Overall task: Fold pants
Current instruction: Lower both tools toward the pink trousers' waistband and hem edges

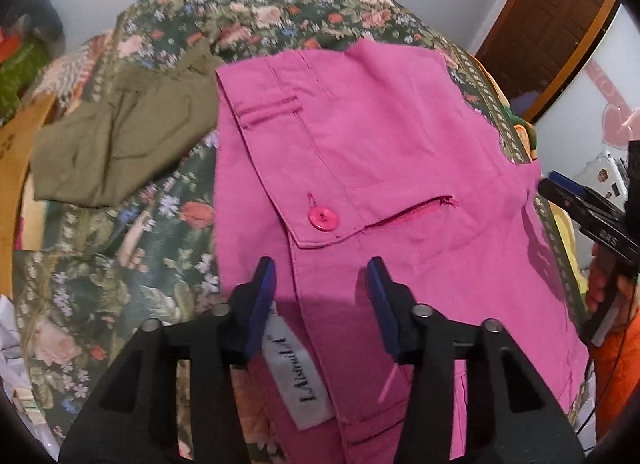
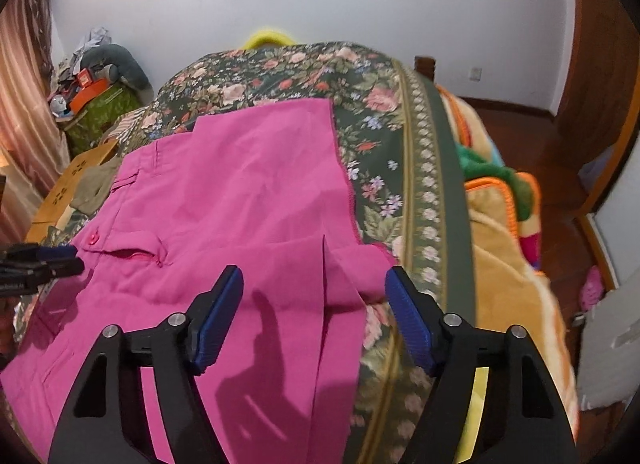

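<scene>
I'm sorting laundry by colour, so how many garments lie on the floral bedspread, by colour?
Pink: 1, the pink pants
Olive green: 1, the olive garment, beside the pink pair
Total: 2 garments on the floral bedspread
Both grippers, left and right, hover open, holding nothing.

obstacles: olive garment (image 1: 120,144) at 10 o'clock of pink pants (image 1: 380,184), cardboard box (image 2: 76,180) beyond | free: floral bedspread (image 2: 400,168) at 3 o'clock
</scene>
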